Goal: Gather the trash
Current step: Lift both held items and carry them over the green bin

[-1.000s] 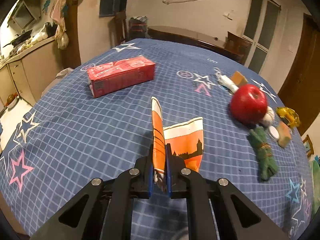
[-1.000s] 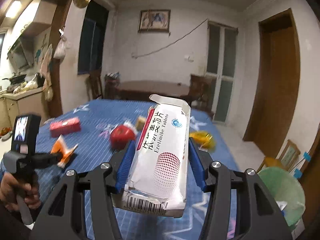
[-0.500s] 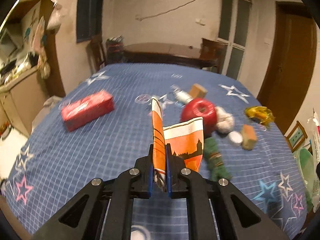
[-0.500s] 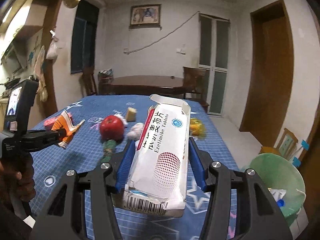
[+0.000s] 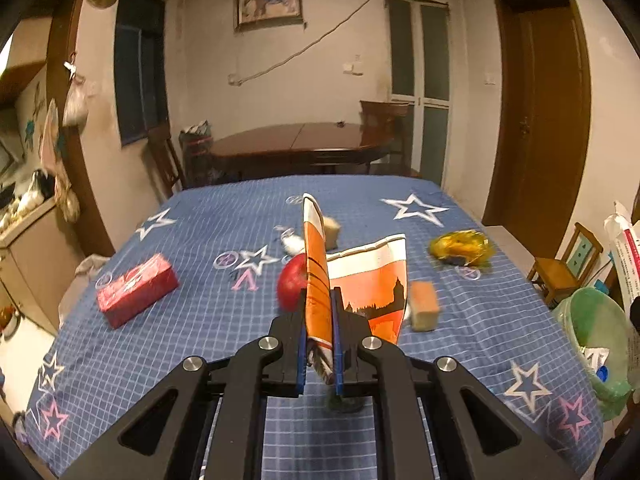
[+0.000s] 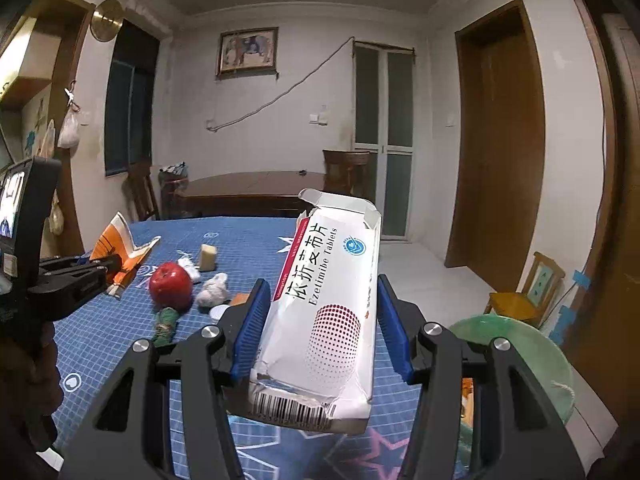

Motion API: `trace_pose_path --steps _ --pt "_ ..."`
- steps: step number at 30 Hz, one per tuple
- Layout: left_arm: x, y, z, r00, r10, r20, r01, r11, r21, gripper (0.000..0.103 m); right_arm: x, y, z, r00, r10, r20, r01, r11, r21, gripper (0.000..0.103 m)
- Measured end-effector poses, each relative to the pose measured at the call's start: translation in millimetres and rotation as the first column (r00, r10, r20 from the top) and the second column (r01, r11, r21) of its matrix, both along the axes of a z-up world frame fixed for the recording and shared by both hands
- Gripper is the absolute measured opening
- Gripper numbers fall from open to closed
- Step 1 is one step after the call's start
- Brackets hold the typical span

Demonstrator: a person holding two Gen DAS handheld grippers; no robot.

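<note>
Both hands have swung rightward, bringing the green bin (image 5: 592, 344) into view beside the table (image 5: 200, 320). Carrying is the step in hand: 2 pieces of trash are lifted and need dropping in that bin. Next, each must hang over its mouth before the jaws let go. Tilted slightly downward, the left gripper (image 5: 320, 344) pinches an orange wrapper (image 5: 368, 292); the right gripper (image 6: 320, 332), nearer the bin, clamps a white pill box (image 6: 332, 312)

A home: wooden dining table (image 5: 296, 142), framed picture (image 5: 267, 3), doors.
</note>
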State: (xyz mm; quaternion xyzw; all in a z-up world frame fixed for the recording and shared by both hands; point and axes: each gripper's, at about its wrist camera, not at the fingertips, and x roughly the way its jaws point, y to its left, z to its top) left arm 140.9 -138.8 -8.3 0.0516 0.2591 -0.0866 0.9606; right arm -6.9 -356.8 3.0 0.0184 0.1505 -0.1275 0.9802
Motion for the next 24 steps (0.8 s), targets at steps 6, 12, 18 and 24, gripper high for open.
trace_pose_path --steps 6,12,18,24 --pt "-10 -37 16 0.997 -0.066 0.045 0.065 0.998 0.023 0.011 -12 -21 4 0.998 -0.060 0.011 0.060 0.998 -0.010 0.052" --pt "-23 -92 30 0.983 -0.169 0.079 0.165 0.985 0.047 0.011 -24 -55 9 0.990 -0.142 0.010 0.142 0.990 -0.002 0.052" --pt "-36 -150 38 0.959 -0.263 0.101 0.257 0.964 0.070 0.011 -44 -88 15 0.968 -0.248 0.022 0.248 0.969 -0.001 0.052" --pt "-46 -205 38 0.928 -0.357 0.107 0.347 0.932 0.101 0.011 -61 -122 12 0.939 -0.344 0.007 0.344 0.939 -0.001 0.053"
